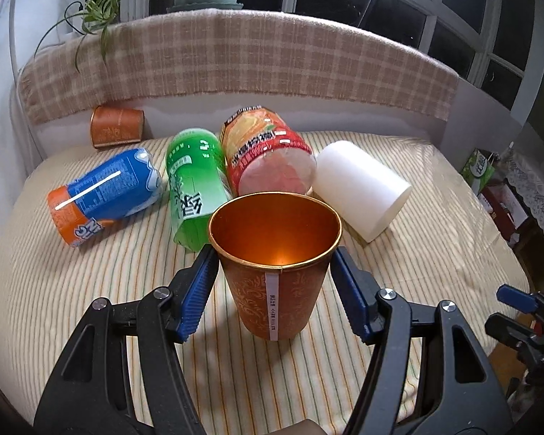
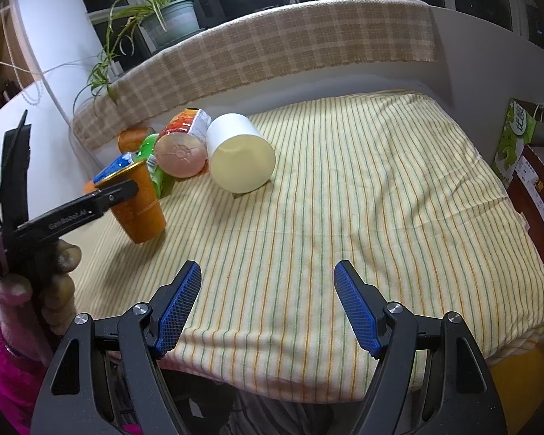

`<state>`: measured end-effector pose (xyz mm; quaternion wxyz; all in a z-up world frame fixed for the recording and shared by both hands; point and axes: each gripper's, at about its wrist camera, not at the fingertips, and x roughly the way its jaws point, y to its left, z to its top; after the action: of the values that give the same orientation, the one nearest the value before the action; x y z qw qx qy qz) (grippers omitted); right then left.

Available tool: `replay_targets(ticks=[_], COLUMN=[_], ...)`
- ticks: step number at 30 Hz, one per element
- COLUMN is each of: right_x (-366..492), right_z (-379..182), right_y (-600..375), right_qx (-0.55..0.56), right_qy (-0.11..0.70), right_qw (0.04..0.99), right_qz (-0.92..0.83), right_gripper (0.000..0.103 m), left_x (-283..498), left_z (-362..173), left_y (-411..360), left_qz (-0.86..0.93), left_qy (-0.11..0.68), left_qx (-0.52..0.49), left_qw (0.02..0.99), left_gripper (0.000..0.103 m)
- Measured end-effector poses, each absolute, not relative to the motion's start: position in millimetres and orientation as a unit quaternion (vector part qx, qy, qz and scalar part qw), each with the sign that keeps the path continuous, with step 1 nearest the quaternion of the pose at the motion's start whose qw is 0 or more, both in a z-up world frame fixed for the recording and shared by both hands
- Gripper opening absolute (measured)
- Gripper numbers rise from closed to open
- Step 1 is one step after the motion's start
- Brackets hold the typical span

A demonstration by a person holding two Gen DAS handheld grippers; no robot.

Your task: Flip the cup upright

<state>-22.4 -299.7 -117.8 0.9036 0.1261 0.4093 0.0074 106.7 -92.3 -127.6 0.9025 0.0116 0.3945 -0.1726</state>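
The bed [image 2: 362, 188], under a striped yellow cover, carries everything, and its soft surface probably explains why most containers lie on their sides near the plaid-draped headboard [image 1: 235, 61]. Against that end, a white cylinder [image 1: 359, 190], a red-labelled bottle [image 1: 268, 152], a green bottle [image 1: 192, 177] and a blue-and-orange bottle [image 1: 105, 195] lie tumbled close together, with a second orange cup [image 1: 116, 127] on its side behind them, touching the headboard's base.

The orange cup [image 1: 275, 272] stands mouth up on the cover, a little in front of the bottles, so the flip looks essentially done. The left gripper [image 1: 273, 286] brackets it: its jaws sit spread on either side, the left pad just at the rim and the right pad with a sliver of gap, so I judge them released rather than pinching, perhaps letting the cup settle on the yielding fabric.

The right gripper [image 2: 268, 304] hovers over bare cover near the bed's front edge, jaws wide apart and holding nothing, seemingly kept out of the way.

The cup's base contact is hard to read, and in the right view the left gripper's arm crosses its rim. The bottles' necks are hidden, and the label print is too small to make out.
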Motion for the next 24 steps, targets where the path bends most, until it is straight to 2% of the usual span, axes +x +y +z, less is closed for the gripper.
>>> replay_targets(ticks=[24], right_x=[-21.9], right_z=[-108.4], right_y=[-288.0], right_qx=[0.109], right_qy=[0.397], right_qw=[0.911], right_qz=[0.010], right_gripper=[0.076], left_x=[85.2], left_z=[-133.3], left_y=[-86.8], left_qz=[-0.194], left_qy=[0.410], left_qx=[0.017], left_qw=[0.891], left_gripper=[0.066])
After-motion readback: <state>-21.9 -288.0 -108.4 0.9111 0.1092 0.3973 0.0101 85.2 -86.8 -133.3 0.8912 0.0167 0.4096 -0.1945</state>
